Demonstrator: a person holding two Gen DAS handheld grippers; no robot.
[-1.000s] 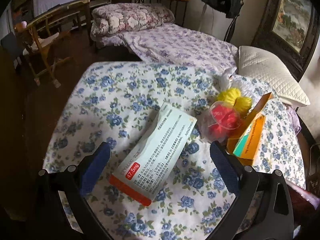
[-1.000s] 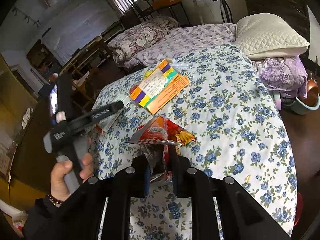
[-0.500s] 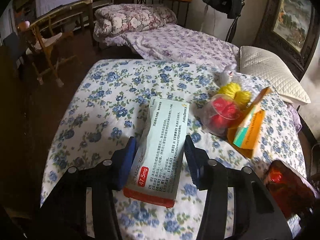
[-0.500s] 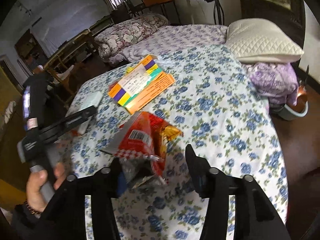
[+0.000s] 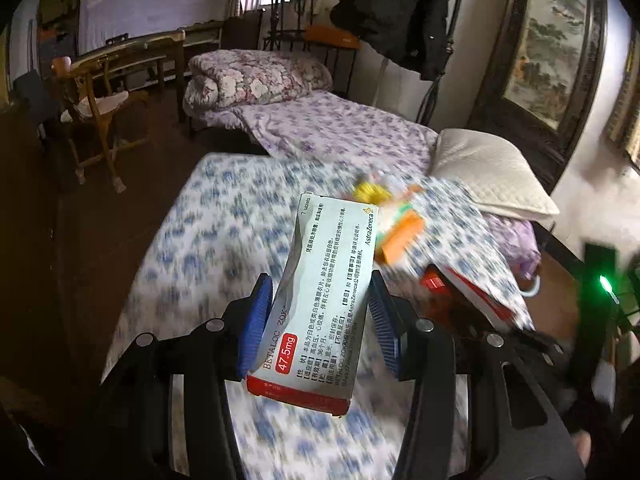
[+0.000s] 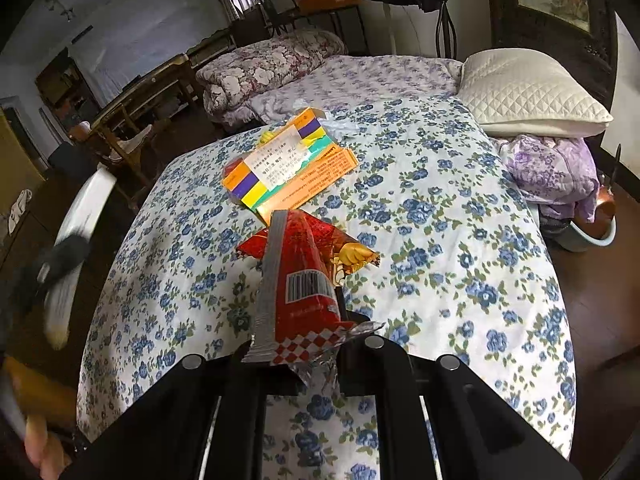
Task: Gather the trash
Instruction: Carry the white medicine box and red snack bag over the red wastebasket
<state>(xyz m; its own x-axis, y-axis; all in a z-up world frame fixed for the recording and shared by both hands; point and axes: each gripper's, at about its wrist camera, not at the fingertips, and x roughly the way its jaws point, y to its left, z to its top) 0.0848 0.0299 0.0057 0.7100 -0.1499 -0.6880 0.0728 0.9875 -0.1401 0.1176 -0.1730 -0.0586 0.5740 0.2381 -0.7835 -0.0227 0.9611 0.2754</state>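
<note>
While the left gripper (image 5: 316, 320) clamps a box (image 5: 320, 296), the right gripper (image 6: 300, 344) pinches a wrapper (image 6: 300, 280) above the bedspread (image 6: 440, 220).

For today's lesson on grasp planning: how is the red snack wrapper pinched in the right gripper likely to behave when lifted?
The red snack wrapper is probably floppy: it looks crumpled and creased where the right gripper pinches its checked end. It seems light and empty, since it stands up from that thin pinch without sagging far. Its glossy foil may slip, so a firm pinch is probably wise.
</note>
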